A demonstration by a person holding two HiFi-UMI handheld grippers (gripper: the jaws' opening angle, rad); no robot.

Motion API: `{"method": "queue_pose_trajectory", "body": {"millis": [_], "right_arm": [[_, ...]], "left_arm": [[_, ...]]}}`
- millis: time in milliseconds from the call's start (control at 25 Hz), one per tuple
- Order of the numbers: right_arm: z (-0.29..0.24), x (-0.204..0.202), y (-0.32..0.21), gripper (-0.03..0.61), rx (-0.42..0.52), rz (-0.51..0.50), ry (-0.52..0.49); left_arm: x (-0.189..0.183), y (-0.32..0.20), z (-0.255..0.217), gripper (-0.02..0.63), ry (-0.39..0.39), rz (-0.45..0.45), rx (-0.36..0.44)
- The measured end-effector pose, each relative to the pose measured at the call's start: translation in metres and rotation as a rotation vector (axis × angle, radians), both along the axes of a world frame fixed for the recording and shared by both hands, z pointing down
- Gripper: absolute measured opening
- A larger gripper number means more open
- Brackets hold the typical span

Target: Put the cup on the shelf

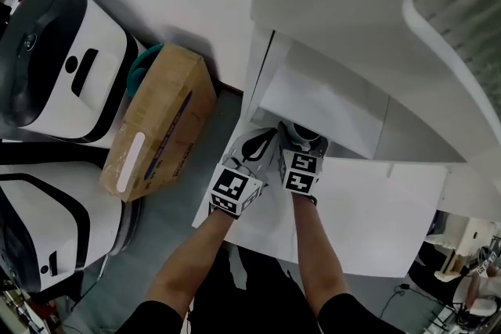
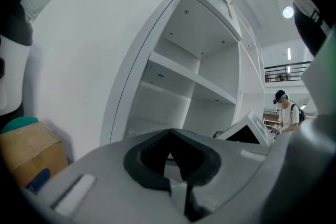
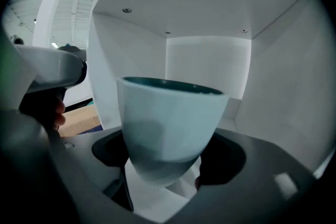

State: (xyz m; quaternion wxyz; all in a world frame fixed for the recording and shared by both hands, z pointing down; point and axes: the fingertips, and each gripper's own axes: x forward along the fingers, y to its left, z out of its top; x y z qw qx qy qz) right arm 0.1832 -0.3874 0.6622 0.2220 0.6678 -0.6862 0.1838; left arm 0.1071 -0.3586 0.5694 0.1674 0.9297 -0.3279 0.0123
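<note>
The big white shelf (image 1: 329, 4) fills the far right. A brown cardboard box (image 1: 160, 133) lies to its left. Both arms (image 1: 317, 238) reach out side by side. The left gripper (image 2: 176, 165) is empty, its jaws pressed together, just left of the right gripper (image 3: 163, 181). That one squeezes the pale cup (image 3: 168, 123) upright between its jaws, inside a shelf box. Only the right gripper view shows the cup's dark green inside.
</note>
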Motion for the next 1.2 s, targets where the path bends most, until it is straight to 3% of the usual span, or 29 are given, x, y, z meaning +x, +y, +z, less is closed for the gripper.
{"method": "queue_pose_trajectory", "body": {"millis": [280, 640, 1200], "right_arm": [[-0.003, -0.004, -0.022, 0.393, 0.062, -0.018, -0.011], [-0.026, -0.002, -0.038, 0.388, 0.259, -0.052, 0.037], [0.014, -0.002, -0.025, 0.397, 0.117, -0.096, 0.056]], "left_arm": [[-0.001, -0.008, 0.004, 0.000, -0.003, -0.010, -0.002], [-0.001, -0.006, 0.002, 0.000, -0.009, -0.006, 0.008], [0.002, -0.007, 0.012, 0.000, -0.016, -0.007, -0.022]]}}
